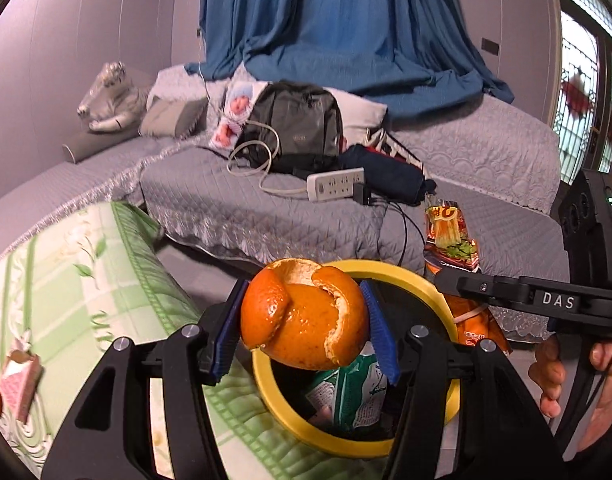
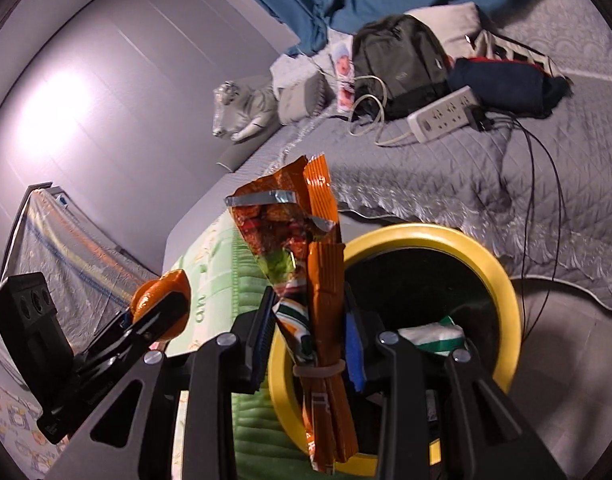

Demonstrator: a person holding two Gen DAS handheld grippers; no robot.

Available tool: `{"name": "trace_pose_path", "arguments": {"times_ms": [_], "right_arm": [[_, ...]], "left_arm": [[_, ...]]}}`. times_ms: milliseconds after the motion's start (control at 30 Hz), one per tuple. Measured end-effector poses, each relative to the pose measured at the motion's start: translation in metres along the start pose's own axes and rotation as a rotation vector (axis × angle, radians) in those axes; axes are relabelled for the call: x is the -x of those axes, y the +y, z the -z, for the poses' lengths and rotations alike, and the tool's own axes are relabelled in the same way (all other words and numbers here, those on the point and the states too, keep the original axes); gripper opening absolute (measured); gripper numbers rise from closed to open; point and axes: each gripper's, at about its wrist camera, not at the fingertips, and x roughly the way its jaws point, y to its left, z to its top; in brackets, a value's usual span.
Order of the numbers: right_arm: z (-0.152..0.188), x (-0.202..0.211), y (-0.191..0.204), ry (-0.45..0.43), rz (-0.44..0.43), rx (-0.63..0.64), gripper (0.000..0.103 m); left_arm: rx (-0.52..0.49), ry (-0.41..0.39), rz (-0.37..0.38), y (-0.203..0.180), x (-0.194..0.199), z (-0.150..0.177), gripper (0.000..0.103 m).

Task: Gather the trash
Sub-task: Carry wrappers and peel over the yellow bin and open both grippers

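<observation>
A: Left gripper (image 1: 306, 320) status?
B: Blue pads clamped on the orange peel (image 1: 303, 314), held over the yellow-rimmed bin (image 1: 402, 268).
A: Right gripper (image 2: 310, 336)?
B: Narrow — pinching the orange snack wrappers (image 2: 322, 280) upright, bin rim (image 2: 502, 276) at its 2 o'clock. A green-white packet (image 1: 350, 392) lies inside the bin.

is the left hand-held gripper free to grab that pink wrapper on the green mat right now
Probably not: the left hand-held gripper is already clamped on an orange peel above the yellow-rimmed bin; the pink wrapper lies off to the side.
</observation>
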Motion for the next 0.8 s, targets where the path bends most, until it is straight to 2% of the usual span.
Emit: {"name": "trace_pose_path", "arguments": {"times_ms": [233, 300, 333, 367, 400, 533, 633, 700, 800], "right_arm": [[0.004, -0.014, -0.025, 0.032, 0.042, -0.063, 0.030], [0.004, -0.015, -0.028, 0.032, 0.054, -0.076, 0.036], [0.004, -0.014, -0.029, 0.031, 0.061, -0.083, 0.041], [0.003, -0.013, -0.031, 0.023, 0.069, -0.092, 0.056], [0.003, -0.011, -0.034, 0.012, 0.078, -0.100, 0.064], [0.001, -0.002, -0.039, -0.024, 0.107, -0.122, 0.064], [0.003, 0.006, -0.037, -0.040, 0.123, -0.112, 0.065], [0.004, 0.011, -0.033, -0.053, 0.130, -0.094, 0.071], [0.007, 0.018, -0.020, -0.070, 0.091, -0.051, 0.081]], "left_arm": [[0.024, 0.049, 0.032, -0.006, -0.031, 0.011, 0.055], [0.045, 0.059, 0.040, -0.004, -0.036, 0.012, 0.059], [0.053, 0.057, 0.043, -0.002, -0.036, 0.012, 0.070], [0.063, 0.046, 0.040, 0.000, -0.036, 0.012, 0.086], [0.073, 0.033, 0.028, 0.002, -0.033, 0.012, 0.091], [0.112, 0.001, 0.021, 0.015, -0.019, 0.011, 0.093], [0.156, -0.045, -0.026, 0.032, -0.001, 0.013, 0.093], [0.191, -0.087, -0.056, 0.047, 0.016, 0.012, 0.094], [0.217, -0.158, -0.112, 0.070, 0.049, 0.012, 0.095]]}}
